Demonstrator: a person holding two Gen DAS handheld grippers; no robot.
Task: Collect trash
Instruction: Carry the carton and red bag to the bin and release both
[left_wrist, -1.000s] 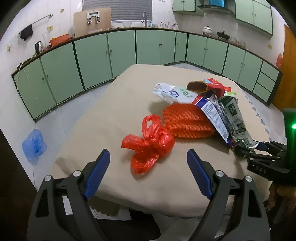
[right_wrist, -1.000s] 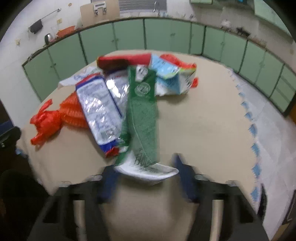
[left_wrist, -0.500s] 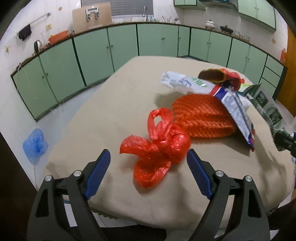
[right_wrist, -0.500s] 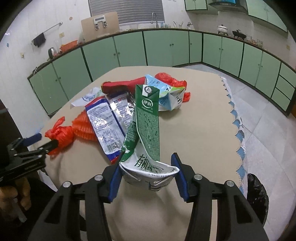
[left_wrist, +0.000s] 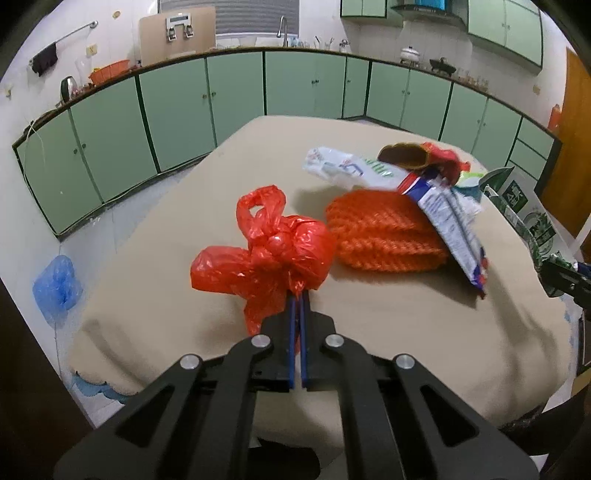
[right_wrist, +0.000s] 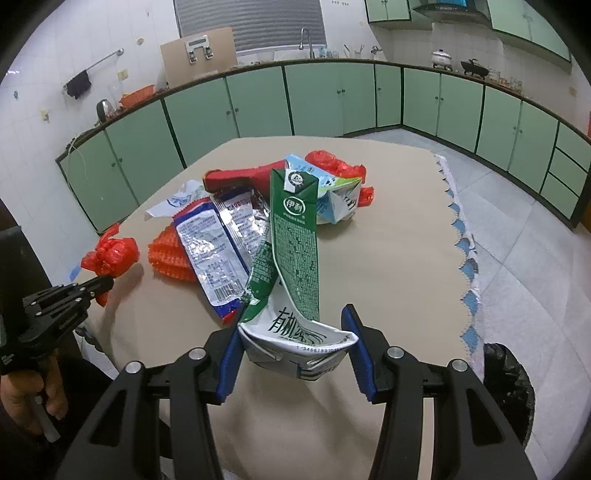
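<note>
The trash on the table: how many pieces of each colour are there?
Red: 3, knotted red plastic bag, long red wrapper, crumpled red plastic bag
Orange: 1, orange mesh net
Green: 1, flattened green milk carton
Blue and white: 3, silvery snack packet, light-blue carton, white wrapper
Total: 8

Both cameras sit at the table's near edge (left_wrist: 155, 373), looking down across it toward the green cabinets (right_wrist: 258, 107). The left view hangs close over the near left corner, the right nearer the right edge; both share the trash pile (right_wrist: 236, 236) mid-table.
</note>
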